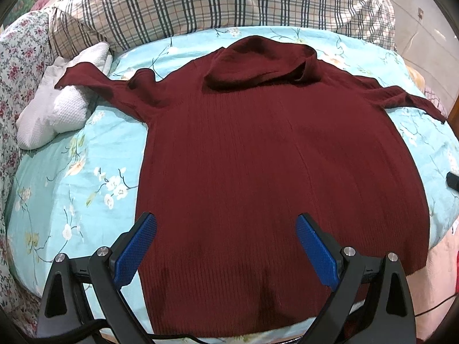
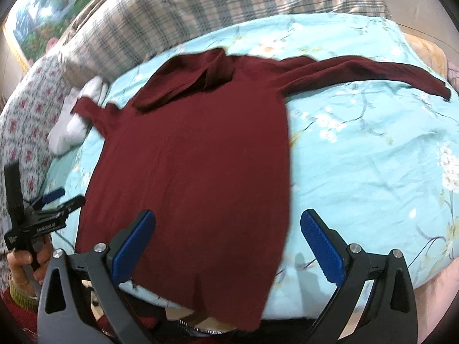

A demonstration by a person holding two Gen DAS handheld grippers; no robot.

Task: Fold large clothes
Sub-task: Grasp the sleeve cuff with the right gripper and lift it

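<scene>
A dark red ribbed turtleneck sweater (image 1: 258, 157) lies flat on the bed, collar at the far end and both sleeves spread out sideways. My left gripper (image 1: 226, 229) hovers open above the sweater's lower hem area, its blue pads wide apart with nothing between them. The same sweater (image 2: 195, 157) fills the middle of the right wrist view, somewhat blurred. My right gripper (image 2: 228, 232) is open above the sweater's lower right corner. The left gripper (image 2: 61, 197) also shows at the left edge of that view, held by a hand (image 2: 25, 261).
A light blue floral bedspread (image 1: 86, 157) covers the bed. A plaid quilt (image 1: 186, 3) is piled at the far end. White towels (image 1: 60, 106) lie under the left sleeve's cuff. A floral pillow (image 1: 17, 66) sits at the far left.
</scene>
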